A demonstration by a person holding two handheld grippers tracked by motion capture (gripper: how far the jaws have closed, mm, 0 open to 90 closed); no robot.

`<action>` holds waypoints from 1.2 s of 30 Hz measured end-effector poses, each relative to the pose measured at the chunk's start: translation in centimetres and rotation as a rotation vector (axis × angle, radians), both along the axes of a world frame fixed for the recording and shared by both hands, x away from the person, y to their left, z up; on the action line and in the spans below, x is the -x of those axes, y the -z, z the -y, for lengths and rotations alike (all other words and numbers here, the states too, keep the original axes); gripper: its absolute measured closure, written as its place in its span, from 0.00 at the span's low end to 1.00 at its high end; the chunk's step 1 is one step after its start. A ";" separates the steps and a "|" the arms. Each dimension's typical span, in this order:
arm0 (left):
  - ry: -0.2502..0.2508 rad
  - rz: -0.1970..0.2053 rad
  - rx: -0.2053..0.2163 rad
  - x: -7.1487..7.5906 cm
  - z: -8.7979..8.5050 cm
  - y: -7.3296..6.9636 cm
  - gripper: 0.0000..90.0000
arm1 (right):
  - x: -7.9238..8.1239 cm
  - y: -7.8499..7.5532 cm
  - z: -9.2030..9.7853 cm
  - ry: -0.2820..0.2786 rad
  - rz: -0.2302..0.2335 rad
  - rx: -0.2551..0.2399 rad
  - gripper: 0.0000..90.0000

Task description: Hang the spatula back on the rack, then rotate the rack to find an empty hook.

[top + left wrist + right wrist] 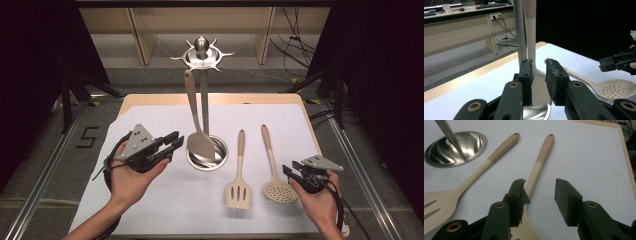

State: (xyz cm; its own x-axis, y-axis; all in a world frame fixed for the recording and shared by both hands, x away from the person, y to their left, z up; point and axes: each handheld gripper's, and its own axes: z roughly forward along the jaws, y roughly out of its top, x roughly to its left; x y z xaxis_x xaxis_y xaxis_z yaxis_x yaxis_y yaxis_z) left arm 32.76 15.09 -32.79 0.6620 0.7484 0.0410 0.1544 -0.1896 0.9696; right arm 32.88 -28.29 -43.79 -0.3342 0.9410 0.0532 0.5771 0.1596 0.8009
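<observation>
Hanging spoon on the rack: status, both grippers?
Left gripper open, jaws either side of hanging spoon, which is on the rack. Right gripper open, over skimmer. Slotted turner clear.

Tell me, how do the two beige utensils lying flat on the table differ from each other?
The slotted spatula has a squarish head cut with long slots, while the skimmer spoon has a round head dotted with small holes. The slotted spatula lies between the stand's steel base and the skimmer spoon, which lies next to the right gripper. Both are beige with darker handle ends, pointing away from the person.
</observation>
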 end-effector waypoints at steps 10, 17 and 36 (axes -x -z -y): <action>-0.029 -0.005 0.013 -0.5 -1.2 -0.3 0.89 | -0.2 0.1 0.2 -0.021 0.018 0.020 0.66; -0.039 -0.008 0.018 -0.7 -1.5 -0.3 0.90 | -0.1 -0.1 -0.2 0.000 0.004 0.003 0.67; -0.043 0.001 0.041 -1.4 -1.3 -1.0 0.91 | -0.3 -0.1 0.1 -0.022 0.037 0.029 0.67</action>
